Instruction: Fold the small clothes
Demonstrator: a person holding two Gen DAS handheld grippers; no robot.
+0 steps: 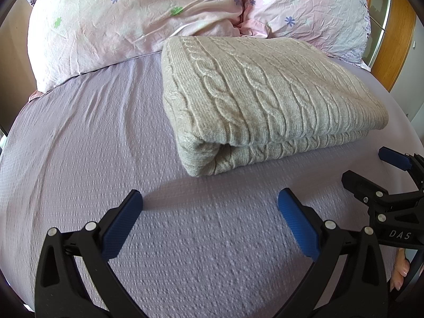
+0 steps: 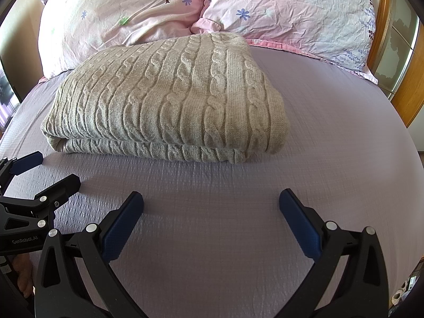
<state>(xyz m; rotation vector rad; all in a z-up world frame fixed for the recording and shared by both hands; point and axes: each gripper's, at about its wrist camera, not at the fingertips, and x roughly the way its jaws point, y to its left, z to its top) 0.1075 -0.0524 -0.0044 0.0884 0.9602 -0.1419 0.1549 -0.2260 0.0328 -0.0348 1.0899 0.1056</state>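
Note:
A beige cable-knit sweater (image 1: pixel 265 100) lies folded into a thick rectangle on the lilac bed sheet (image 1: pixel 106 132); it also shows in the right wrist view (image 2: pixel 169 98). My left gripper (image 1: pixel 210 201) is open and empty, held above the sheet just in front of the sweater's near left corner. My right gripper (image 2: pixel 211 201) is open and empty, in front of the sweater's near edge. Each gripper shows at the side of the other's view, the right gripper (image 1: pixel 371 167) at the right edge and the left gripper (image 2: pixel 50 169) at the left edge.
Two pink flowered pillows (image 1: pixel 119 18) (image 2: pixel 291 13) lie at the head of the bed behind the sweater. A wooden frame (image 1: pixel 397 39) stands at the far right. The lilac sheet (image 2: pixel 344 132) spreads around the sweater.

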